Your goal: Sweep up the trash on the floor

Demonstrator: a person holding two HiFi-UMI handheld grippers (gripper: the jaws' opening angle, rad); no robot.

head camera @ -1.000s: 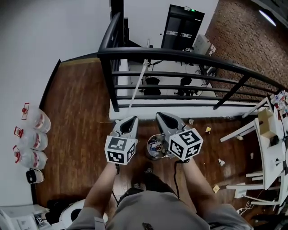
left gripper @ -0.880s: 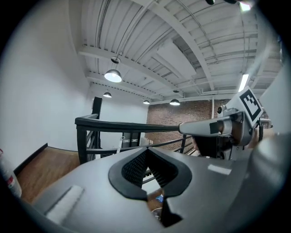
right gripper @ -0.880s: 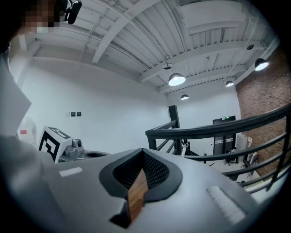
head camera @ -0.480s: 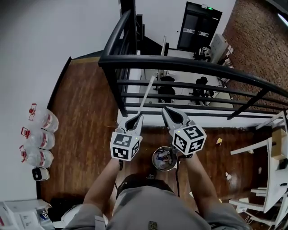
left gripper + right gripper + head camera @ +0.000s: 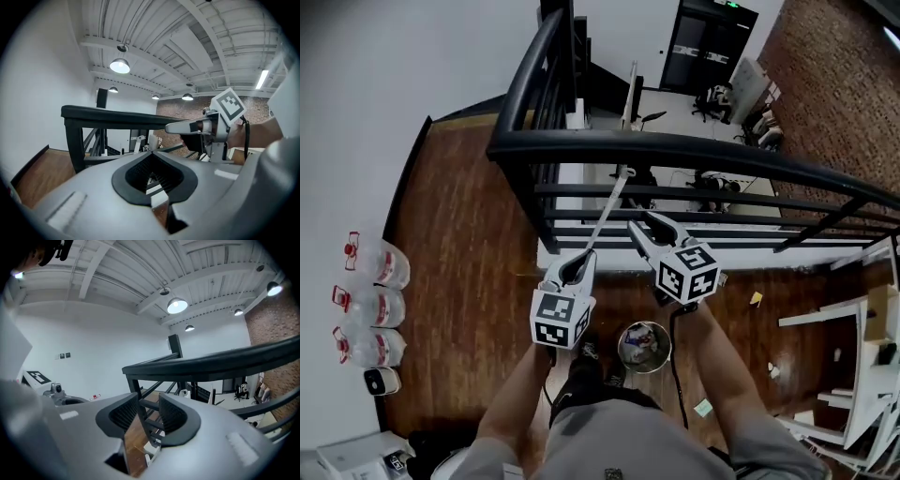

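Observation:
Small scraps of trash lie on the wooden floor at the right: a yellow scrap (image 5: 757, 298) and a pale paper piece (image 5: 703, 407). A round metal bin (image 5: 644, 345) with litter inside stands at the person's feet. A thin white pole (image 5: 607, 214) leans on the black railing (image 5: 675, 150). My left gripper (image 5: 579, 265) (image 5: 151, 152) is shut and empty, its tip close to the pole's lower part. My right gripper (image 5: 639, 225) (image 5: 149, 397) points at the railing; its jaws have just been opening, with nothing between them and only a railing post showing beyond.
The railing runs across just ahead, with a lower floor beyond it. Large water bottles (image 5: 375, 305) line the left wall. White furniture frames (image 5: 862, 328) stand at the right. The brick wall closes the far right.
Both grippers have moved forward toward the railing, and the bin now lies behind them by the feet. The right jaws have parted; the left stay shut.

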